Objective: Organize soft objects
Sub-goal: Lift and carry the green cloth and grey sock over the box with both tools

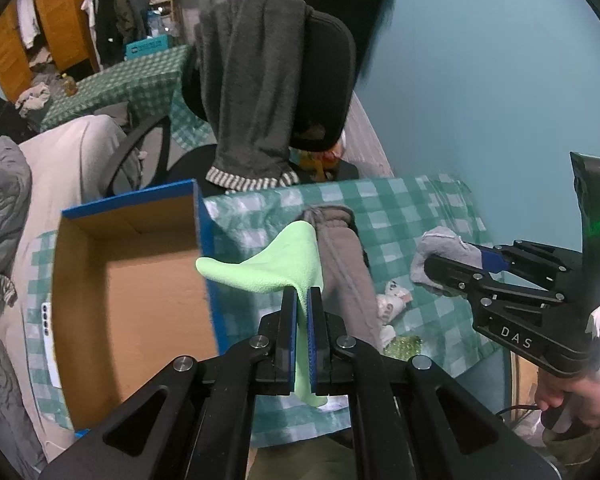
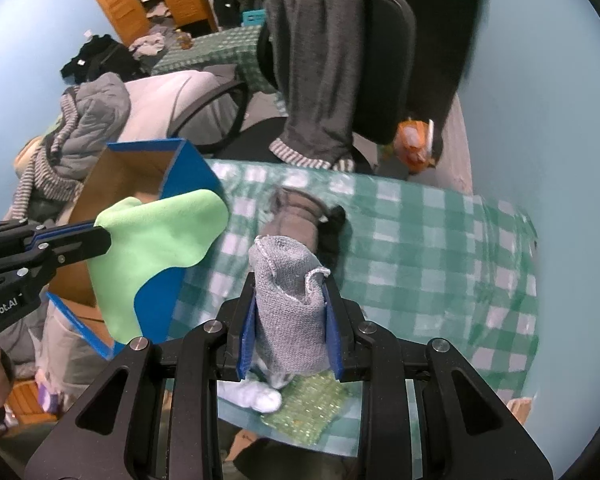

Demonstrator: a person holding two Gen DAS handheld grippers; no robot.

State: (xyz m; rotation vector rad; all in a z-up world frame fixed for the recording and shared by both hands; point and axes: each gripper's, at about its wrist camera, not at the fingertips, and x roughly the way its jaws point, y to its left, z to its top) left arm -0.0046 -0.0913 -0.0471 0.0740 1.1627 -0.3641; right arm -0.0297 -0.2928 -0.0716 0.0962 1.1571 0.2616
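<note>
My left gripper [image 1: 302,294] is shut on a light green cloth [image 1: 276,264], held in the air over the right wall of an open blue cardboard box [image 1: 132,280]. In the right wrist view the same cloth [image 2: 156,248] hangs in front of the box [image 2: 188,172]. My right gripper [image 2: 290,300] is shut on a grey knitted cloth [image 2: 290,304], above the checked table; it also shows in the left wrist view [image 1: 444,262]. A brown-grey garment [image 1: 340,264] lies on the table between the grippers.
The table has a green checked cloth [image 2: 440,248]. A white patterned sock [image 1: 392,306] and a green beaded mat [image 2: 308,408] lie near its front edge. An office chair [image 1: 328,80] draped with a dark grey sweater [image 1: 252,92] stands behind the table.
</note>
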